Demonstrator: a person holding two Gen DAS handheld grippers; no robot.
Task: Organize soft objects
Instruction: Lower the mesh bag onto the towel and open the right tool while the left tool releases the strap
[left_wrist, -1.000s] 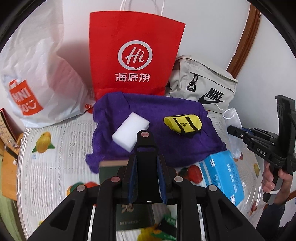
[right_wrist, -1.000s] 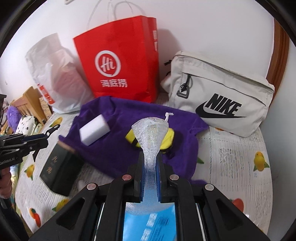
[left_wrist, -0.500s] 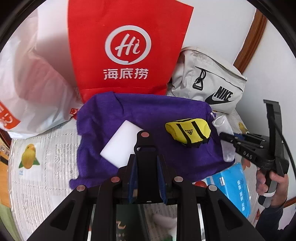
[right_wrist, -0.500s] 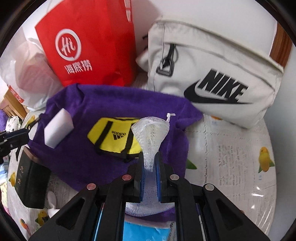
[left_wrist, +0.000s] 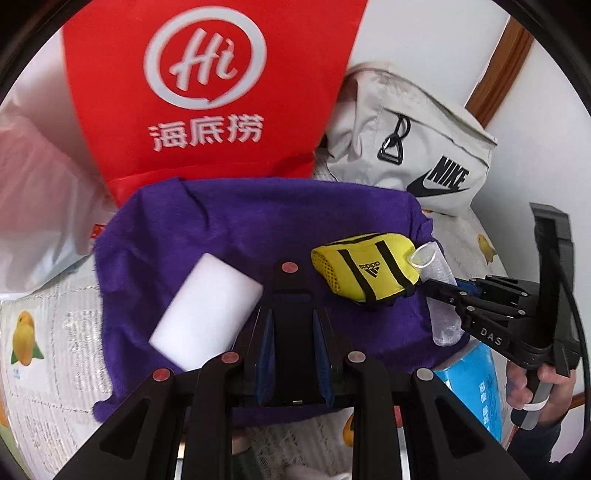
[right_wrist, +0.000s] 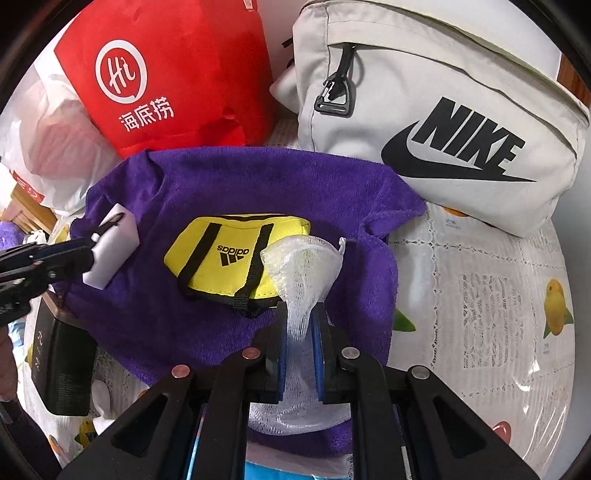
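Observation:
A purple towel (left_wrist: 258, 221) (right_wrist: 258, 184) lies spread on the table. On it lie a white sponge block (left_wrist: 205, 308) (right_wrist: 110, 251) and a yellow Adidas pouch (left_wrist: 364, 267) (right_wrist: 229, 258). My right gripper (right_wrist: 300, 332) is shut on a white mesh net (right_wrist: 303, 266) and holds it over the towel, right beside the pouch; it shows at the right in the left wrist view (left_wrist: 439, 288). My left gripper (left_wrist: 291, 354) is shut on a black object whose kind I cannot tell, low over the towel's near edge beside the sponge; its tip shows in the right wrist view (right_wrist: 74, 251).
A red paper bag (left_wrist: 207, 92) (right_wrist: 166, 74), a grey Nike bag (left_wrist: 417, 147) (right_wrist: 443, 110) and a white plastic bag (left_wrist: 33, 206) stand behind the towel. A blue packet (left_wrist: 476, 387) lies at the right, a black box (right_wrist: 62, 365) at the left.
Both grippers have moved forward toward the towel. The right gripper has carried the mesh net up beside the yellow pouch. The left gripper now sits over the towel's near edge.

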